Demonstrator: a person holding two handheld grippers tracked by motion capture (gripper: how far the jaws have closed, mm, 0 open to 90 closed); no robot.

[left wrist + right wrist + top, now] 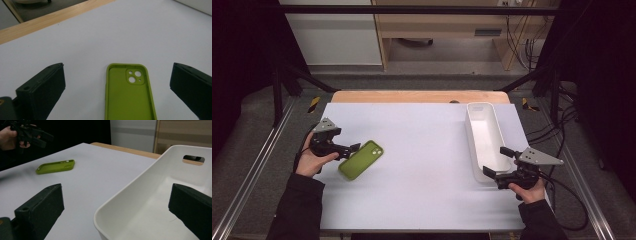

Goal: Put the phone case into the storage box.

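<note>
While both tools sit at the near edge of the surface (422, 150), the inventory reads thus, nearest items first. Item: right tool (499, 162), held in the person's right hand (528, 189) at the near right, jaws spread wide and gripping nothing; in the right gripper view they straddle the near corner of the white bin (140, 195), one jaw outside the wall and one over its interior. Item: left tool (353, 147), held in the left hand (312, 159) at the near left, jaws likewise spread and empty. Item: green phone case (128, 95), lying flat on the pale surface with its open side up and its camera cut-outs at the far end, just beyond the left tool's jaw tips and centred between them in the left gripper view; not yet touched. Item: white bin, long and narrow, standing along the right side of the surface with a handle slot in its far end wall, apparently empty, well apart from the case. Item: wooden edge (412, 96) at the far side of the surface. Handling note, as judgement: the step in hand appears to be the grasp of the case. Advance the left tool low, keep the case centred, let the jaws pass its long side walls, then close gently, since the soft shell will likely flex or skid if pinched off-centre.
</note>
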